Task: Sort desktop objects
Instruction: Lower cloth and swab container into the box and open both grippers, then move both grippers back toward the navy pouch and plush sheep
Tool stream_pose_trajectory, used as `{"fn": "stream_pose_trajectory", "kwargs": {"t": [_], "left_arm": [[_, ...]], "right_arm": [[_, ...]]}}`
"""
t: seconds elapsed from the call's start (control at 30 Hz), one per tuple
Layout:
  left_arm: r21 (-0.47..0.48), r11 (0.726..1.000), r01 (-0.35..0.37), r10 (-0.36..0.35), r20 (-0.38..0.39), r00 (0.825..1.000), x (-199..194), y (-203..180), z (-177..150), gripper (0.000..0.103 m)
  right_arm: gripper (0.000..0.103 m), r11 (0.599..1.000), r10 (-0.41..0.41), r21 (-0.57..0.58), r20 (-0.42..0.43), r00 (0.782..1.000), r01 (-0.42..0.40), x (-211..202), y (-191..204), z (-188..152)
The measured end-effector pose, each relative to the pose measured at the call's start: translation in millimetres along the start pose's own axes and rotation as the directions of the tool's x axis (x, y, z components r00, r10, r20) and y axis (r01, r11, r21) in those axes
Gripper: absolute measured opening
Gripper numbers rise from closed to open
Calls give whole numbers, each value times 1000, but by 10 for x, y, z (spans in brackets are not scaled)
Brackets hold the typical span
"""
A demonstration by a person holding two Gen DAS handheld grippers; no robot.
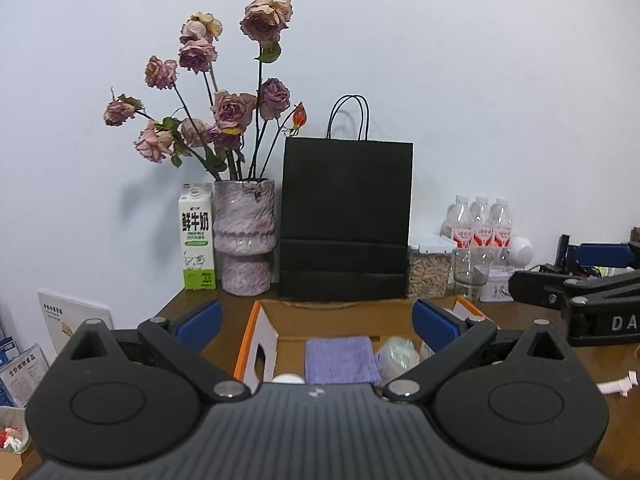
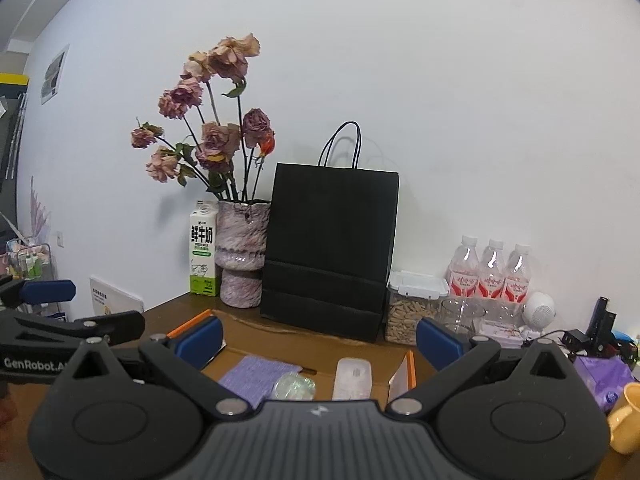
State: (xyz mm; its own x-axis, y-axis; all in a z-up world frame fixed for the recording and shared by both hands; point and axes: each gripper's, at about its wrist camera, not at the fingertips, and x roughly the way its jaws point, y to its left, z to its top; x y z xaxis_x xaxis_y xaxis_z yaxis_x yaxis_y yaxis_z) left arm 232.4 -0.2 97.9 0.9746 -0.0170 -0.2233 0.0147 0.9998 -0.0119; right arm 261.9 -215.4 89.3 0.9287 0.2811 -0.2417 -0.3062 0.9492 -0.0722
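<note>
Both tongs wide, empty: left tongs, right tongs above cardboard box. Cloth, mouse boxed. Judged next: fetch yellow mug off desk.

left gripper agape; right gripper agape

The left gripper is wide open above a cardboard box, which holds a purple cloth. Far behind stand a milk carton, a vase and a black bag. The right gripper is at the right edge.
</note>
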Motion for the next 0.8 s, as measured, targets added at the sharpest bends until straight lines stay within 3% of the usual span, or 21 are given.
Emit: {"fn": "stream_pose_trajectory", "kwargs": {"t": [0.47, 0.8], "left_arm": [[2, 1000, -8, 8, -50, 999, -631, 183, -449, 103], [31, 999, -24, 28, -153, 988, -803, 300, -877, 103]], "right_arm": [[103, 999, 36, 44, -117, 993, -31, -566, 170, -728], [103, 997, 22, 78, -240, 971, -3, -658, 139, -1198]]}}
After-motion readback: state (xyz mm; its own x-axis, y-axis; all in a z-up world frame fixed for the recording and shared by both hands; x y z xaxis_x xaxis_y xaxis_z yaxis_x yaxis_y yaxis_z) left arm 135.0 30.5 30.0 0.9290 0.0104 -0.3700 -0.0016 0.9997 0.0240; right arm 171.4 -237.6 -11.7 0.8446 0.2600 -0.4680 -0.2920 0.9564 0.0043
